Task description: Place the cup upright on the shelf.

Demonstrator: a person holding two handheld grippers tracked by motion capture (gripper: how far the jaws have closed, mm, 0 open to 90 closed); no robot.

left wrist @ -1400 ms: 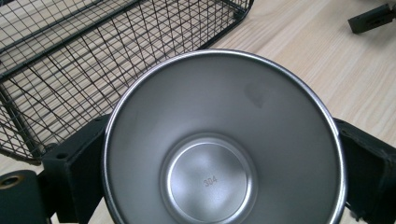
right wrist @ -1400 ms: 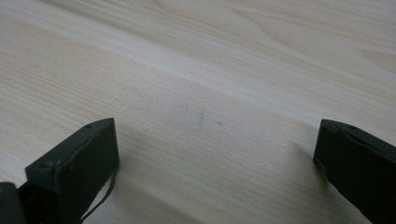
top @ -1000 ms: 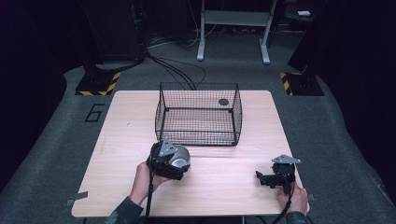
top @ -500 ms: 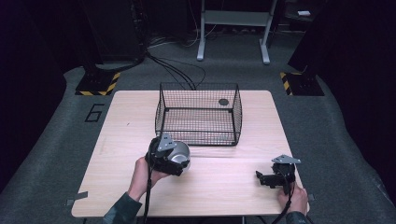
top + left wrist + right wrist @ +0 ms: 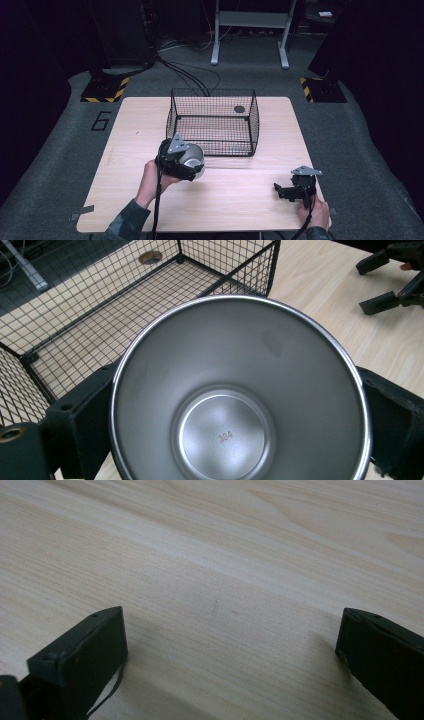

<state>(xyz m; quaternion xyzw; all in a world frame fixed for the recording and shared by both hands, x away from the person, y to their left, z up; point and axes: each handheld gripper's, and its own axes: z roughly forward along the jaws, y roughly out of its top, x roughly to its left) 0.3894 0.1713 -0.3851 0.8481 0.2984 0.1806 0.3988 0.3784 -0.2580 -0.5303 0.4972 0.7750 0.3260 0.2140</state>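
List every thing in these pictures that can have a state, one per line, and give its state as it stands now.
Steel cup: empty, gripped by its sides between the left claw's jaws, mouth toward that claw's camera.
Left claw: shut on the steel cup, beside the basket's near wall.
Right claw: open, jaws wide apart, holding nothing, low over the table.
Wire basket: upright, open-topped, nothing inside it.

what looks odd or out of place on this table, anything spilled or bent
Nothing stands out. The black wire basket sits square on the light wooden table, its mesh unbent. The left gripper grips an empty, clean stainless steel cup beside the basket. The right gripper is open and empty above the table.
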